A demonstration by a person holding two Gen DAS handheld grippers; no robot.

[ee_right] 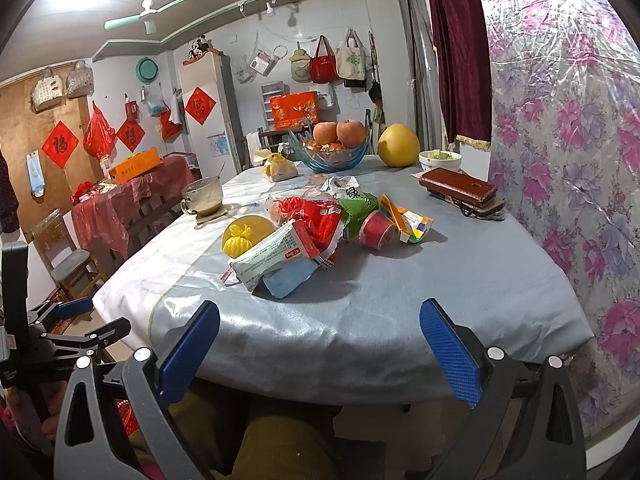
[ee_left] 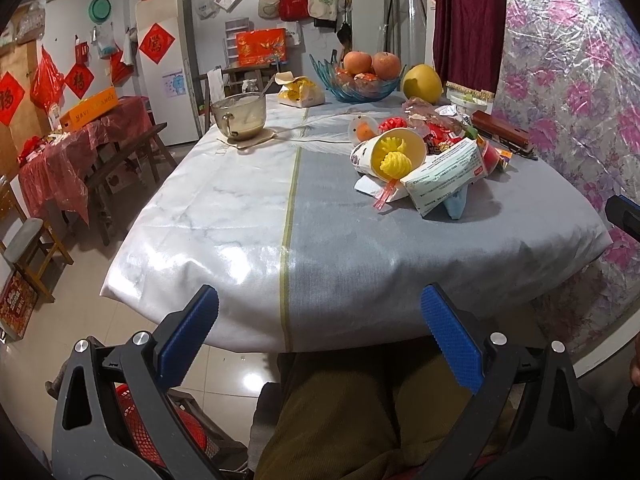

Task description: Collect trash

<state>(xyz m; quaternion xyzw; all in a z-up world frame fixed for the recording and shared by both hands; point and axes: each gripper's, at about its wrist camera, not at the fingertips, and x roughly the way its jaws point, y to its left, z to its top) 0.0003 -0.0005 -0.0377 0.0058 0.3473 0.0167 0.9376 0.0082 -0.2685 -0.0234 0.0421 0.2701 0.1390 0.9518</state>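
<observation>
1. Progress: looks like nothing is collected yet. The trash pile point(ee_right: 316, 232) sits whole on the grey half of the table point(ee_right: 440, 300), toward the person's right.
2. Left gripper point(ee_left: 320, 336): jaws spread wide, holding nothing, hovering off the near table edge above the person's lap.
3. Right gripper point(ee_right: 320, 340): jaws also spread, nothing between them, short of the near edge, roughly lined up with the pile.
4. Pile contents: white printed packet point(ee_right: 276, 258) lying on a blue packet point(ee_right: 290, 282), red wrapper point(ee_right: 320, 218), green wrapper point(ee_right: 358, 208), red cup point(ee_right: 376, 230), paper cup with yellow piece point(ee_left: 394, 154).
5. Not trash, leave alone: fruit bowl point(ee_right: 332, 158), glass mug point(ee_right: 202, 196), wallet point(ee_right: 458, 186).
6. Red basket point(ee_left: 160, 428) shows low on the left, below table level; likely the bin, can't confirm.
7. Remaining: basically everything. The white packet is nearest, a sensible first pick for the right gripper.
</observation>
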